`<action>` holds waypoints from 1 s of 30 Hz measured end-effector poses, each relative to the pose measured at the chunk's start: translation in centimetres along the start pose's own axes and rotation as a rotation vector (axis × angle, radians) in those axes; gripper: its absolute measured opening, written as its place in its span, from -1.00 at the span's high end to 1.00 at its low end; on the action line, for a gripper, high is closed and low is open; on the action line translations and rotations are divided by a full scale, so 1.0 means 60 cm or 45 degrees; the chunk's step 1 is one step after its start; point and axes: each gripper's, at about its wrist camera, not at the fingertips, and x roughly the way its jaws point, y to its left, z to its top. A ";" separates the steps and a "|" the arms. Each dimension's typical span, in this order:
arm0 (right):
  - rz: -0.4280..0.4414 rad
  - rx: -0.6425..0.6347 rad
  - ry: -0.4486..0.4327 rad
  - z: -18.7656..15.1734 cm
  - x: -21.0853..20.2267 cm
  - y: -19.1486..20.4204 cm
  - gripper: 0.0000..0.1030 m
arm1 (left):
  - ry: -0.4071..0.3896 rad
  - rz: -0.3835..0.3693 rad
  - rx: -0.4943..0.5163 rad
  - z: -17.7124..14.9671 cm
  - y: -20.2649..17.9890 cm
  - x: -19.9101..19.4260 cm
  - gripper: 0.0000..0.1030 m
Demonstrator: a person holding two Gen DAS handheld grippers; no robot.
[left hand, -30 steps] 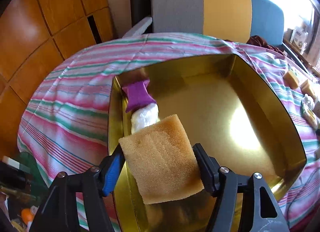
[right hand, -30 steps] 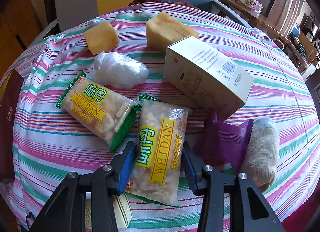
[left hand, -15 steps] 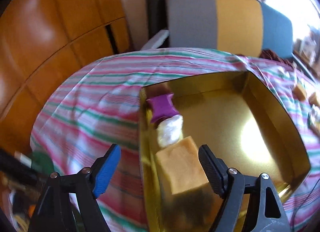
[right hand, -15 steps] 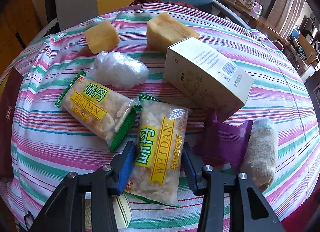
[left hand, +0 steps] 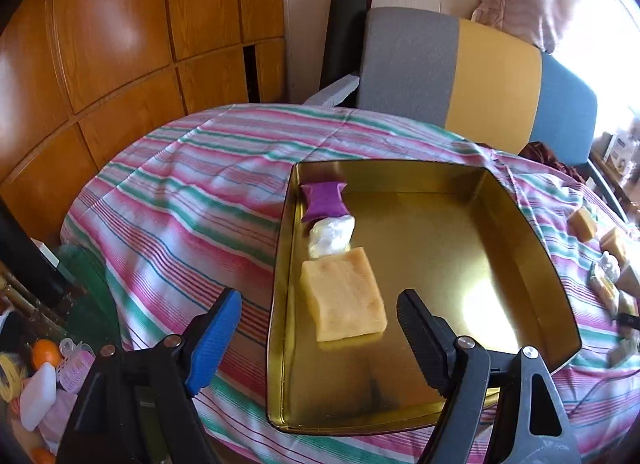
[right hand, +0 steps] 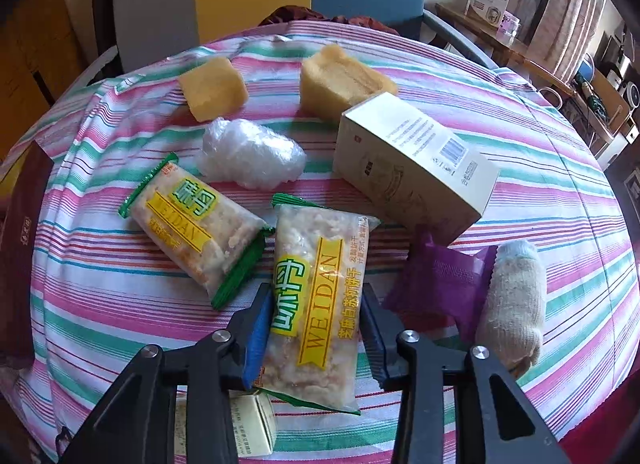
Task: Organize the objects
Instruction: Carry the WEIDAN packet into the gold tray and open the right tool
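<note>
Left gripper [left hand: 316,334] hanging wide, empty, above yellow sponge block [left hand: 343,295] lying in gold metal tray [left hand: 532,232] | right gripper [right hand: 314,324] clamping clear green-edged snack packet [right hand: 316,304], likely tray-bound.

Shallow gold metal tray [left hand: 520,224] — right side bare; purple packet [left hand: 323,204], white wrapped bundle [left hand: 331,234], yellow sponge block [left hand: 344,296] line its left wall.

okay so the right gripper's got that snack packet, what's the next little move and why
Probably lift it straight up. The right gripper is shut on the snack packet, which lies on the striped cloth beside the purple pouch, so rising first should avoid dragging neighbours.
</note>
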 end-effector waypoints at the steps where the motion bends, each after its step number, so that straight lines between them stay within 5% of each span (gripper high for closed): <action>1: 0.021 0.005 -0.031 0.002 -0.010 0.000 0.19 | -0.003 -0.007 0.003 0.000 -0.002 -0.002 -0.57; 14: 0.268 0.036 -0.297 0.024 -0.134 0.062 0.20 | 0.014 -0.034 -0.010 -0.007 -0.003 0.001 -0.57; 23: 0.586 -0.333 -0.392 0.026 -0.202 0.302 0.20 | -0.026 0.005 -0.110 -0.004 0.045 -0.006 -0.57; 30: 0.666 -0.710 -0.361 -0.021 -0.181 0.515 0.20 | -0.043 0.078 -0.231 -0.003 0.113 -0.009 -0.57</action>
